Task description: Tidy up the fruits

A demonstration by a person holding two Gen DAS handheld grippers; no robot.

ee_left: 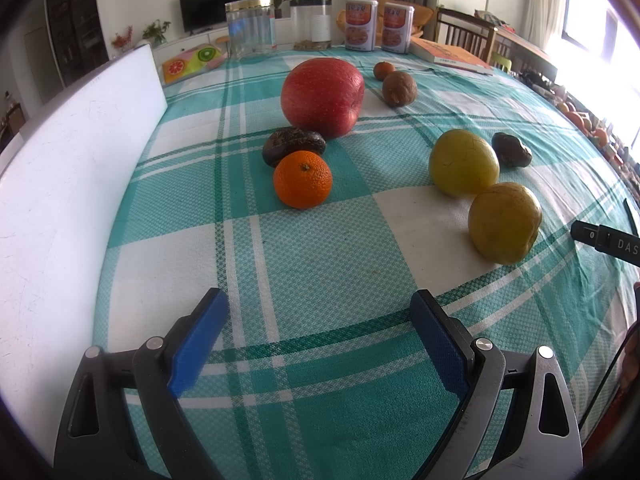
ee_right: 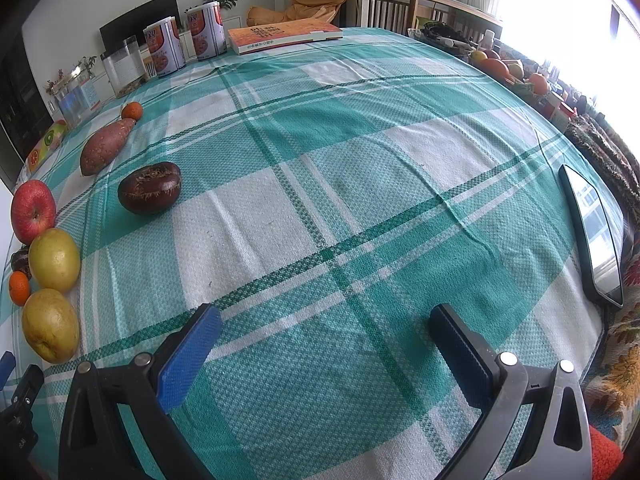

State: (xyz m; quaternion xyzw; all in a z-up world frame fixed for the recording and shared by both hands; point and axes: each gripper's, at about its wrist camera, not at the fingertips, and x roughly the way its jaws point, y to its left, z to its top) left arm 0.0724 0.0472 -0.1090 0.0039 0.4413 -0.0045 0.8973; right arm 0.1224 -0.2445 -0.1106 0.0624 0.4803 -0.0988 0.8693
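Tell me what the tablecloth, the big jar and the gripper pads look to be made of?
Tablecloth: woven cotton-like cloth, matte; a waffle weave and soft creases show. Jar: clear, glossy glass or plastic, I can't tell which, with a shiny gold lid that looks metallic. Pads: blue, matte, finely textured, probably rubber or soft plastic, on black frames that look like hard plastic.
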